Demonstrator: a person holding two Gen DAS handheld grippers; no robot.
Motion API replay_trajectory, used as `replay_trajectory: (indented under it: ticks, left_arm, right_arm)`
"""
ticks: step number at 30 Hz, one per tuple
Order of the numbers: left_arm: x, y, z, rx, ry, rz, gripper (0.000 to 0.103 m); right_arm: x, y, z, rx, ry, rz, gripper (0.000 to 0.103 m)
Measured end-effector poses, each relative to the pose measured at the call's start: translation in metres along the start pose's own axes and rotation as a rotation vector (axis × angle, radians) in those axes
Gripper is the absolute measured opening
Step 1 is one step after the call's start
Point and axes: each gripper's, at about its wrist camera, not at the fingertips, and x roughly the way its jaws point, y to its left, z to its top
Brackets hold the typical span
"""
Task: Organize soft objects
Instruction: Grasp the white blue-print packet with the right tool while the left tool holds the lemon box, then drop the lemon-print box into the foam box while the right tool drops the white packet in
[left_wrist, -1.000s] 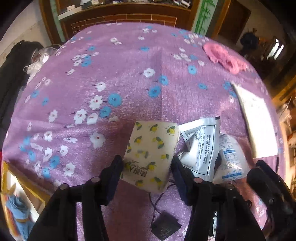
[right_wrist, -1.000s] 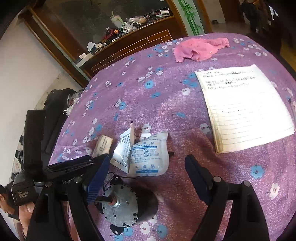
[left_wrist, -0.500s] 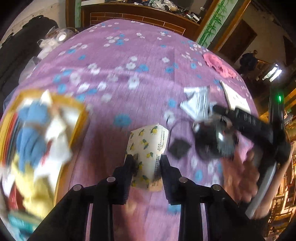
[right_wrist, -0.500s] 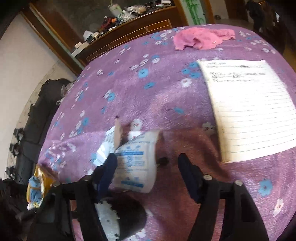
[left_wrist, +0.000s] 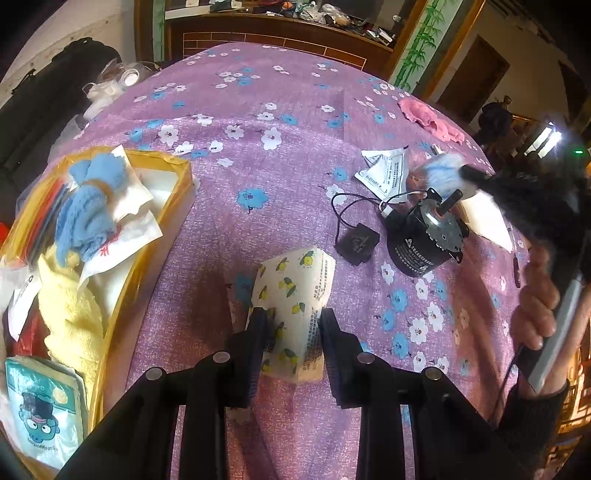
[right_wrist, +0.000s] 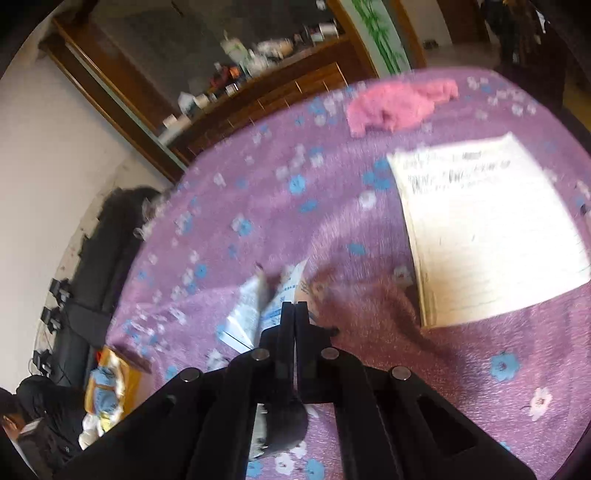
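My left gripper (left_wrist: 290, 325) is shut on a lemon-print tissue pack (left_wrist: 295, 280), held over the purple flowered cloth just right of the yellow box (left_wrist: 147, 258). The box holds a blue glove (left_wrist: 88, 206), a yellow towel (left_wrist: 70, 314) and packets. My right gripper (right_wrist: 295, 308) has its fingers pressed together on the edge of a blue-and-white sachet (right_wrist: 282, 295). In the left wrist view that sachet (left_wrist: 441, 171) hangs blurred at the right gripper's (left_wrist: 469, 173) tip. A white printed sachet (left_wrist: 384, 171) lies beside it.
A black motor (left_wrist: 424, 236) with a wire and a black plug (left_wrist: 356, 240) sits on the cloth right of the tissue pack. A lined paper sheet (right_wrist: 487, 229) lies at the right and a pink cloth (right_wrist: 395, 107) at the far side. A person's hand (left_wrist: 535, 306) grips the right tool.
My left gripper closed on the tissue pack and carried it left, up to the yellow box. My right gripper closed from wide open onto the blue-and-white sachet.
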Motion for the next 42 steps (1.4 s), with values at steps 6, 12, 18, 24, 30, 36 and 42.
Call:
replay_trajectory:
  ticks: [6, 12, 18, 24, 30, 36, 42]
  left_arm:
    - [-0.031, 0.005, -0.007, -0.027, -0.055, -0.028, 0.028]
    - [-0.089, 0.031, -0.024, -0.059, -0.105, -0.067, 0.028]
    - [-0.149, 0.097, -0.045, -0.147, -0.161, -0.053, 0.028]
    - [-0.171, 0.155, -0.051, -0.224, -0.184, 0.018, 0.028]
    - [-0.158, 0.177, -0.056, -0.231, -0.167, 0.037, 0.028]
    - [-0.132, 0.196, -0.046, -0.242, -0.143, 0.045, 0.028]
    - [-0.103, 0.198, -0.043, -0.206, -0.146, 0.054, 0.036]
  right_arm:
    - [-0.043, 0.018, -0.006, -0.030, -0.172, 0.099, 0.000]
    - [-0.051, 0.057, -0.024, -0.095, -0.159, 0.255, 0.000]
    - [-0.038, 0.118, -0.064, -0.225, -0.029, 0.439, 0.000]
    - [-0.025, 0.178, -0.114, -0.353, 0.106, 0.499, 0.001]
    - [-0.019, 0.219, -0.149, -0.326, 0.214, 0.536, 0.001]
    - [0.002, 0.245, -0.172, -0.371, 0.255, 0.468, 0.001]
    - [0.016, 0.251, -0.190, -0.498, 0.210, 0.275, 0.005]
